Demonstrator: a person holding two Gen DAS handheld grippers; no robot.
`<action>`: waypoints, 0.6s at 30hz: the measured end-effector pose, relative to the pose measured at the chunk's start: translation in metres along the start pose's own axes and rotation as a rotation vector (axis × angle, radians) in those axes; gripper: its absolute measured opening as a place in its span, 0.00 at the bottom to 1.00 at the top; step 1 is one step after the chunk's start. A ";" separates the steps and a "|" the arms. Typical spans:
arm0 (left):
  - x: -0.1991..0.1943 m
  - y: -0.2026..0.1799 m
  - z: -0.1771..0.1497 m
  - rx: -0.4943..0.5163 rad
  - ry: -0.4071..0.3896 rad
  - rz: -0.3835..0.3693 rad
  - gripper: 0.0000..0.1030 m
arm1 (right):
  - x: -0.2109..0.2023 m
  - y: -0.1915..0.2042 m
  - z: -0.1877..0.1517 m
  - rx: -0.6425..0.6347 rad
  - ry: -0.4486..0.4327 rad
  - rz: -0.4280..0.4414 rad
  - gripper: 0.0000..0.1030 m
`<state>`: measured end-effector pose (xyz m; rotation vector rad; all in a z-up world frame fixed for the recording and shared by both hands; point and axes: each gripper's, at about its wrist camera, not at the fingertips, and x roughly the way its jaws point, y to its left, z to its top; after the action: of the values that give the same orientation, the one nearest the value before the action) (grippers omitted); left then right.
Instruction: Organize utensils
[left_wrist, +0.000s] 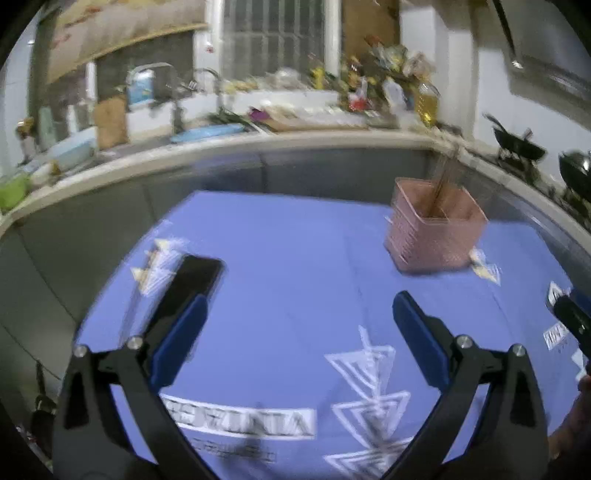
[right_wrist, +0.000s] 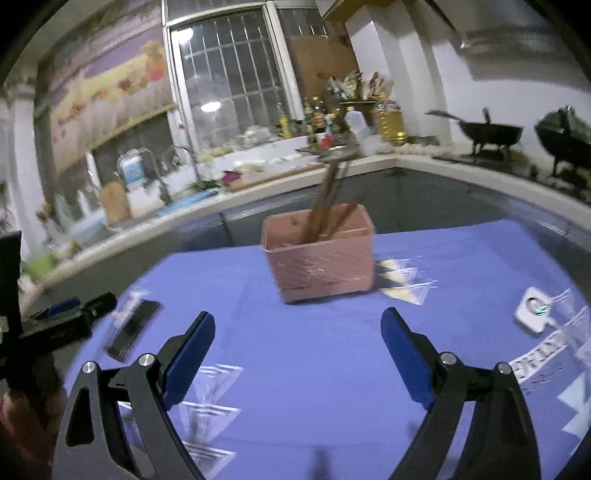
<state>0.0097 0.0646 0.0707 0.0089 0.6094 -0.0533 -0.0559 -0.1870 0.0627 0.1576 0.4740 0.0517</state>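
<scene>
A pink slatted utensil basket (left_wrist: 434, 230) (right_wrist: 319, 254) stands on the blue table cover (left_wrist: 288, 258) (right_wrist: 295, 339). Several brown chopsticks (right_wrist: 327, 206) (left_wrist: 441, 184) lean upright inside it. My left gripper (left_wrist: 301, 304) is open over the cover, nothing between its blue pads, the basket ahead to the right. My right gripper (right_wrist: 298, 319) is open too and empty, with the basket straight ahead. In the right wrist view the left gripper (right_wrist: 66, 314) shows at the far left edge, held by a hand (right_wrist: 22, 417).
A black phone (left_wrist: 184, 295) (right_wrist: 133, 328) lies on the cover's left side. A small white device (right_wrist: 533, 308) sits at the right. Behind the table runs a cluttered counter (left_wrist: 258, 144) with a sink, bottles and black woks (right_wrist: 491, 134).
</scene>
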 end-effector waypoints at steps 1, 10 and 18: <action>0.004 -0.005 -0.004 0.007 0.009 0.002 0.94 | 0.003 -0.002 -0.002 -0.010 0.005 -0.019 0.87; 0.003 -0.033 -0.018 0.038 0.002 0.088 0.94 | 0.034 -0.014 -0.015 -0.026 0.076 -0.104 0.87; 0.006 -0.036 -0.022 0.079 0.008 0.180 0.94 | 0.037 -0.013 -0.016 -0.039 0.097 -0.136 0.87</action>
<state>0.0001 0.0284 0.0491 0.1402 0.6115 0.0969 -0.0299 -0.1942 0.0296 0.0845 0.5788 -0.0647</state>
